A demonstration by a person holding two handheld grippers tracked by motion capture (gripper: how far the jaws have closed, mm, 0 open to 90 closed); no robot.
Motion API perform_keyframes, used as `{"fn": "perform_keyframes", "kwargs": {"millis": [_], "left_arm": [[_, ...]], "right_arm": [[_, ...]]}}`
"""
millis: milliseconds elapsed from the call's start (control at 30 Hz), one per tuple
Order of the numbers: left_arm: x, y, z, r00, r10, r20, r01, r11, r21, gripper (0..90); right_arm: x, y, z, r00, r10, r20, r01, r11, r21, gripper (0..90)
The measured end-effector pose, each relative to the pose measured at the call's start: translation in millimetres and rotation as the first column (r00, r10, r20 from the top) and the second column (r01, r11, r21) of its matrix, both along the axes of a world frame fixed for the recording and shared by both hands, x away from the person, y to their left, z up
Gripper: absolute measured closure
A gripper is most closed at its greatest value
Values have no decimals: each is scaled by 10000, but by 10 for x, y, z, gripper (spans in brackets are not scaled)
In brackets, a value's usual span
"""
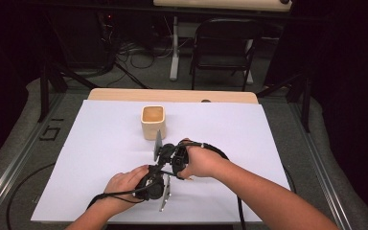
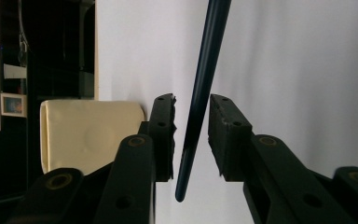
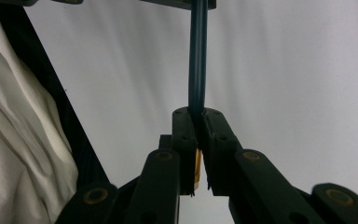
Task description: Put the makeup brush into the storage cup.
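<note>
A cream square wooden cup (image 1: 153, 121) stood on the white table sheet (image 1: 100, 143), just beyond both hands. The right gripper (image 3: 198, 116) clenched a slim dark-blue pencil (image 3: 197, 60); its other end lay untouched between the left gripper (image 2: 191, 135)'s parted jaws.

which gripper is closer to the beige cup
Right. The right gripper sits just in front of the beige cup, its jaws shut on a dark pen. The left gripper is farther back, toward the person.
</note>
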State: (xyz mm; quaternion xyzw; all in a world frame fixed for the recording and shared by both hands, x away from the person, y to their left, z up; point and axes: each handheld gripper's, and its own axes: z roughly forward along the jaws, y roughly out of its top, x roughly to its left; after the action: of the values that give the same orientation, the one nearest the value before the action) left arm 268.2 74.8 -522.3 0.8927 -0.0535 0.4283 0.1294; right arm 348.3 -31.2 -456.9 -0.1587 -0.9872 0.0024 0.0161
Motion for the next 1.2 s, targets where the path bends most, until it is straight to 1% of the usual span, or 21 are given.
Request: {"fn": "perform_keyframes", "kwargs": {"millis": [167, 233, 267, 300, 367, 400, 467, 500, 533, 667, 1100, 1133, 1200], "left_arm": [[-11, -4, 3, 10000, -45, 23, 45, 10000, 49, 777], [-14, -5, 4, 10000, -30, 0, 30, 10000, 9, 790], [-15, -6, -9, 10000, -61, -21, 60, 9998, -163, 806], [-17, -10, -13, 10000, -74, -31, 73, 9998, -157, 811], [-20, -12, 4, 10000, -76, 26, 75, 9997, 215, 817], [-22, -14, -13, 10000, -87, -29, 87, 10000, -45, 819], [-24, -17, -18, 10000, -87, -12, 87, 9999, -76, 822], [-23, -16, -3, 10000, -96, 8, 96, 9998, 173, 823], [-24, -16, 4, 10000, -90, 23, 89, 9994, 320, 824], [-25, -21, -7, 9999, -104, -11, 104, 9996, 255, 828], [-20, -24, -13, 10000, -48, -17, 48, 9995, 312, 833], [-19, -24, -9, 10000, -25, -59, 27, 9994, 349, 833], [-16, -23, -15, 9999, 1, -107, 3, 9996, 296, 836]], "right_arm": [[-8, 11, 0, 10000, 22, -36, -22, 10000, -9, 841], [-11, 15, -1, 10000, 21, -33, -21, 10000, -16, 842], [-11, 15, -1, 10000, 20, -35, -20, 10000, -10, 841], [-11, 16, 1, 10000, 20, -31, -20, 10000, -12, 841], [-13, 16, 2, 10000, 40, -18, -40, 10000, -35, 841], [-13, 16, 1, 10000, 51, -24, -52, 10000, -37, 841], [-13, 15, 0, 10000, 65, -24, -65, 10000, -43, 841], [-13, 15, -1, 10000, 89, -14, -89, 10000, -36, 841], [-14, 16, 0, 9999, 99, -12, -100, 9999, -43, 841], [-16, 17, -2, 9999, 131, 8, -131, 9999, -57, 841], [-16, 21, -2, 9999, 124, 20, -123, 9999, -53, 840], [-16, 22, 0, 9999, 121, 34, -121, 9999, -44, 840], [-18, 23, 5, 9999, 118, 60, -118, 9999, -48, 838]]}}
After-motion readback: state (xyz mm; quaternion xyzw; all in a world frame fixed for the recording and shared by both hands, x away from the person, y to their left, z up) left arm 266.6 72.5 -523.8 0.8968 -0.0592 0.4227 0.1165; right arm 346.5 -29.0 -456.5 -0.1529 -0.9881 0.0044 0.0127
